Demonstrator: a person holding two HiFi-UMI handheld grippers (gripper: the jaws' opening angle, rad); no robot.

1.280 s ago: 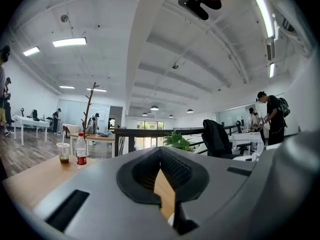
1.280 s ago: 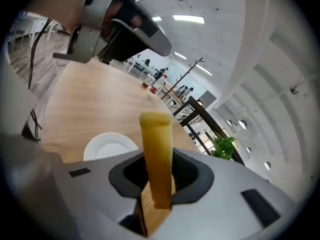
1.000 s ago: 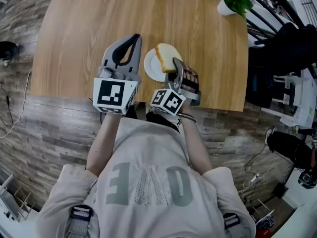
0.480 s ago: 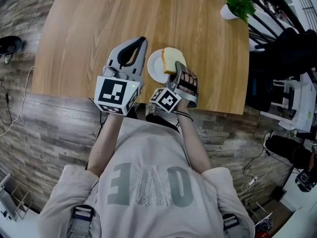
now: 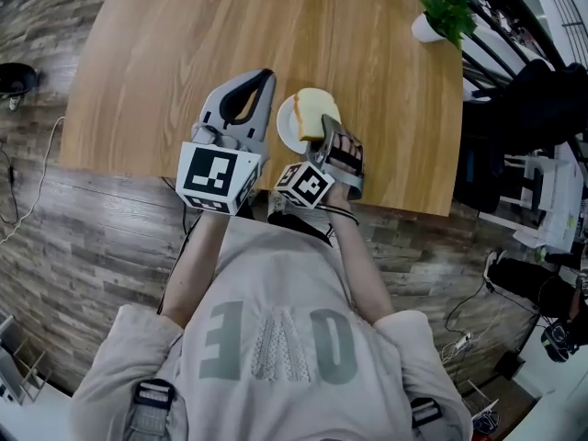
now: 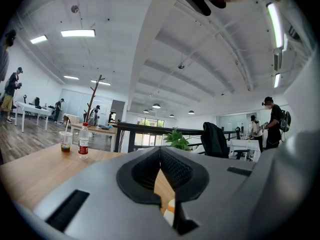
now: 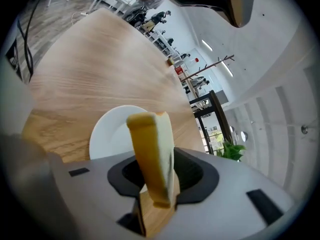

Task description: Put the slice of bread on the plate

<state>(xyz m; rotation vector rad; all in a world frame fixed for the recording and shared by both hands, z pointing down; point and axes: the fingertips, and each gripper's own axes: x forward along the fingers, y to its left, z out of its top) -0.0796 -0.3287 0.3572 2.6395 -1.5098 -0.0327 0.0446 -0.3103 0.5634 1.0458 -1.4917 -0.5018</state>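
Note:
A thick slice of bread (image 7: 152,154), pale with a yellow crust, stands on edge between the jaws of my right gripper (image 7: 160,178), which is shut on it. In the head view the slice of bread (image 5: 315,111) hangs over the right part of a small white plate (image 5: 287,129) near the table's front edge. The plate (image 7: 107,133) lies just beyond and below the bread. My left gripper (image 5: 261,78) hovers to the left of the plate, level, shut with nothing held. Its tips (image 6: 160,151) meet.
The wooden table (image 5: 165,44) spreads ahead and to the left. A potted plant (image 5: 434,9) stands at its far right corner. A bottle (image 6: 83,141) and a cup with a straw (image 6: 65,140) stand at the far end. Black chairs and gear crowd the floor on the right.
My right gripper has sunk a little toward the plate with the bread still in it. The left gripper has stayed where it was.

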